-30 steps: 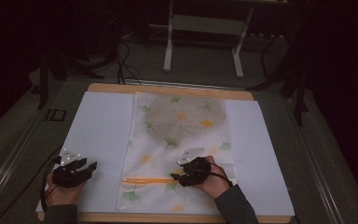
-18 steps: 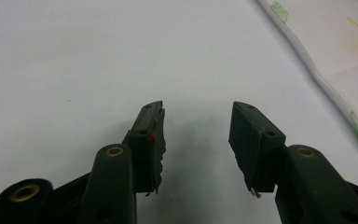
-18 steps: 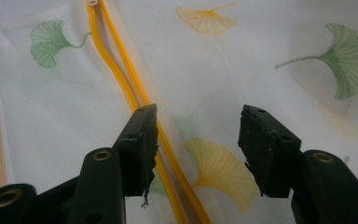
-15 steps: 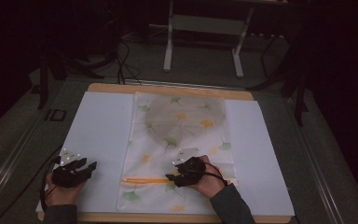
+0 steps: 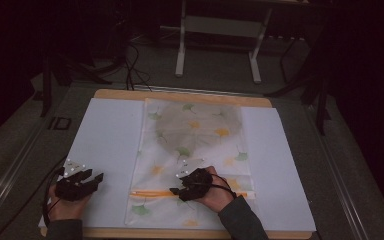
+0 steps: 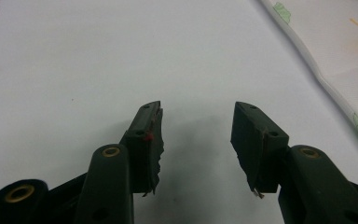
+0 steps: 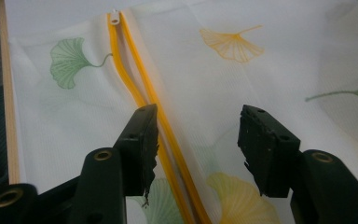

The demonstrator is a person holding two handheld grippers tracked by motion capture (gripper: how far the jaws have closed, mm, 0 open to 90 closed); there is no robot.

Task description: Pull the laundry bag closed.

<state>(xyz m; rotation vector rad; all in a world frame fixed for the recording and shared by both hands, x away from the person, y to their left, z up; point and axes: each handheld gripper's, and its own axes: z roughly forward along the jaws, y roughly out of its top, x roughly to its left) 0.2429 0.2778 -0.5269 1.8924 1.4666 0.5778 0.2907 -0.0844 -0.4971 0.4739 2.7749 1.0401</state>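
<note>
Orange zipper on the leaf-printed mesh bag gapes part-open near the desk's front edge; right tongs hover wide over it, nothing gripped. Left tongs rest wide on white paper. Zipping looks barely begun.

High view: fixed above the person's side, facing forward and down, far enough to take in the whole table with the white sheet and the leaf-print bag. Left gripper view: rides low over the white sheet, close, looking along its own jaws, with the bag's edge at its right. Right gripper view: close over the bag's orange zipper, a strip the high view shares.
</note>
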